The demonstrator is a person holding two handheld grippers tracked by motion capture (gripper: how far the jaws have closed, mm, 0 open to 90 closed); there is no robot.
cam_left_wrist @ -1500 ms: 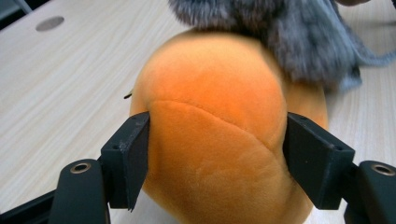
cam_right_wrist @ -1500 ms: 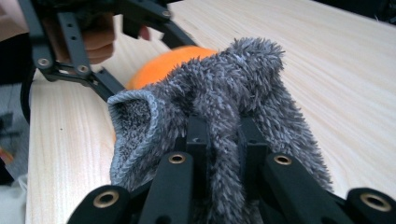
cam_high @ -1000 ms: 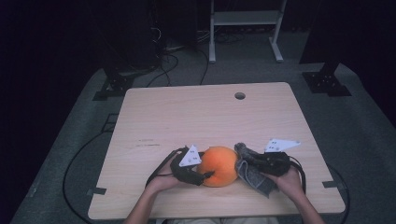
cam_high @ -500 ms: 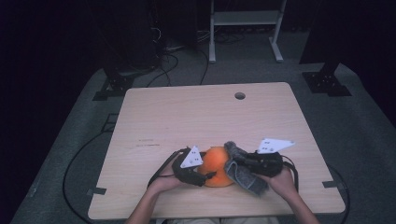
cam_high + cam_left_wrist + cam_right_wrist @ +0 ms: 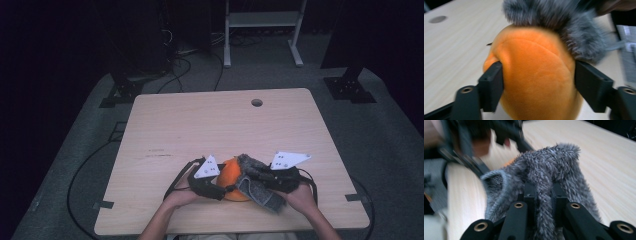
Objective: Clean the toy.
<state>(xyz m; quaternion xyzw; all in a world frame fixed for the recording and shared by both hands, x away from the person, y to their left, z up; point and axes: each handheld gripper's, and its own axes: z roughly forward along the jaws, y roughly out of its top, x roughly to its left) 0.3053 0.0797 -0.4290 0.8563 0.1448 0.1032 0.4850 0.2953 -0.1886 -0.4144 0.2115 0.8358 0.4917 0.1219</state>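
Observation:
An orange plush ball (image 5: pixel 227 176) rests on the wooden table (image 5: pixel 210 130) near its front edge. My left gripper (image 5: pixel 222 189) is shut on it; in the left gripper view both black jaws press into the plush's (image 5: pixel 536 80) sides. A grey furry cloth (image 5: pixel 257 189) lies against the ball's right side and over its top (image 5: pixel 574 37). My right gripper (image 5: pixel 250 176) is shut on that cloth, and a fold of the fur (image 5: pixel 549 165) is pinched between its jaws (image 5: pixel 545 195). The ball's right half is hidden by the cloth.
A round cable hole (image 5: pixel 257 102) sits near the table's far edge. Behind the table stand a white frame (image 5: pixel 262 20) and black stand feet (image 5: pixel 349 87), with cables on the grey floor. Black cables trail from both grippers along the front edge.
My right gripper has carried the grey cloth leftward and slightly up, so it now covers part of the orange ball. The left gripper has stayed in place on the ball.

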